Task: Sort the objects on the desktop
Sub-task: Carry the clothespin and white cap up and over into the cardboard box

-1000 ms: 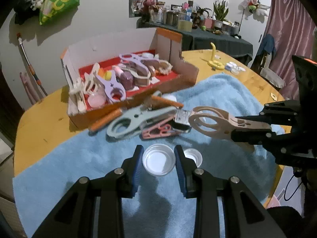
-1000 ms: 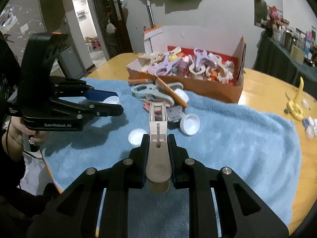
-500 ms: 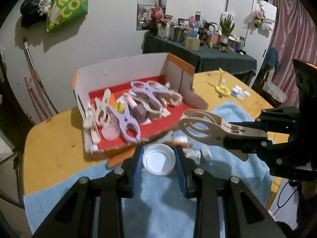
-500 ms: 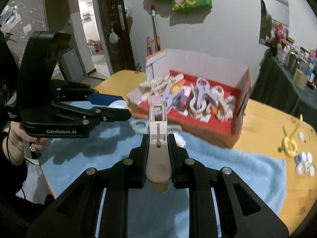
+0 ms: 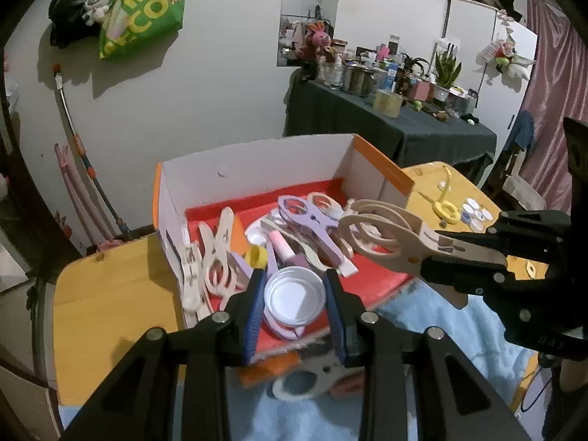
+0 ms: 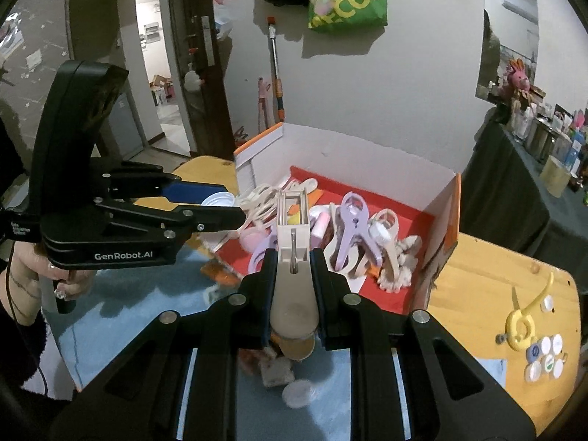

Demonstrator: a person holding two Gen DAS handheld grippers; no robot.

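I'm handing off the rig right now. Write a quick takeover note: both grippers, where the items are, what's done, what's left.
Left gripper: shut on a white lid, held over the near end of the cardboard box.
Right gripper: shut on a beige clip, held above the box's near edge.
Box: sits on the wooden table; it already holds several clips, purple and beige among them, plus small items.
Done: both items carried to the box.
Left: release the lid and clip into it, then collect what remains on the blue towel: another clip, an orange item and a small white cap.
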